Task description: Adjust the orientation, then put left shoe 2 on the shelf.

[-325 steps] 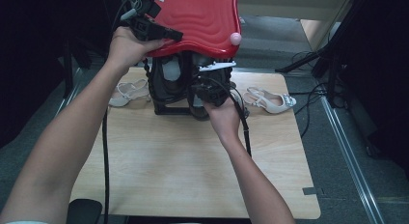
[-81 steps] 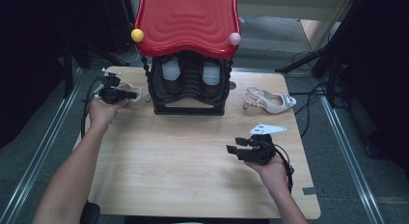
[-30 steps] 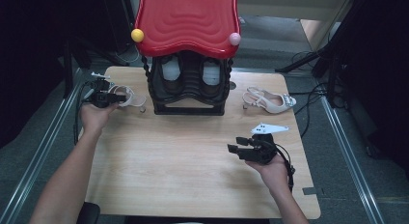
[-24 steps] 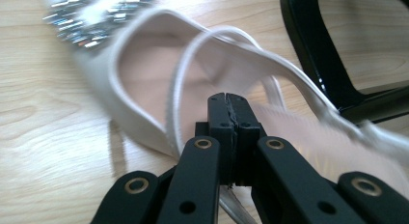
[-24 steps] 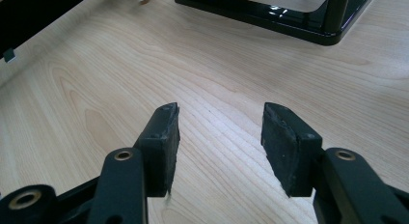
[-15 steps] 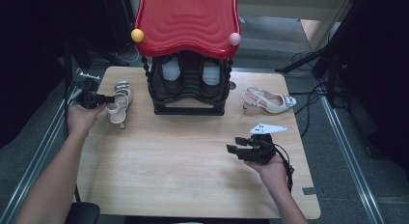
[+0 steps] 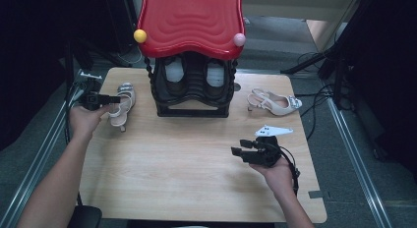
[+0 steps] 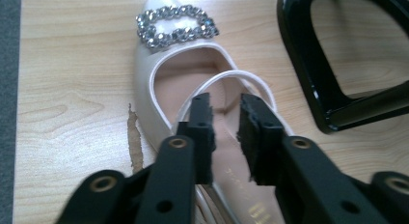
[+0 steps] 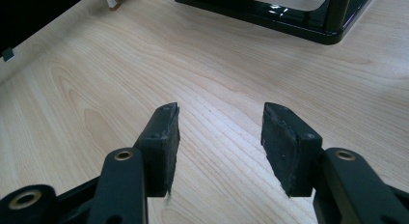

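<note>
Room: dark floor and black stands surround a pale wooden desk [image 7: 196, 169]; cables trail off its right edge.
Rack: a black shoe rack [image 7: 194, 88] under a wavy red top [image 7: 192, 19] stands at the middle of the desk's far edge, with a yellow ball [image 7: 140, 36] and a pink ball [image 7: 239, 39] at the top's front corners and a dark pair of shoes inside.
Left shoe: a cream heeled shoe [image 7: 120, 105] lies near the desk's far left corner, just beside the rack, toe pointing to the far edge.
Right shoe: its apparent mate [image 7: 273, 102] lies on its side near the far right corner.
Look: glossy cream upper, a sparkling stone buckle [image 8: 176, 26] on the toe, a thin strap [image 8: 226, 79] across the opening, printed lining inside.
Handling: probably light, with a stiff sole and soft, scuffable upper; the strap is floppy and the buckle could shed stones, so the firm side wall or heel counter looks the better hold.
Left gripper [image 8: 225, 132]: over the shoe's opening, jaws narrow; whether they pinch the strap or lining I cannot tell.
Right gripper [image 9: 219, 142]: jaws wide apart and empty, low over bare wood toward the near right corner.
</note>
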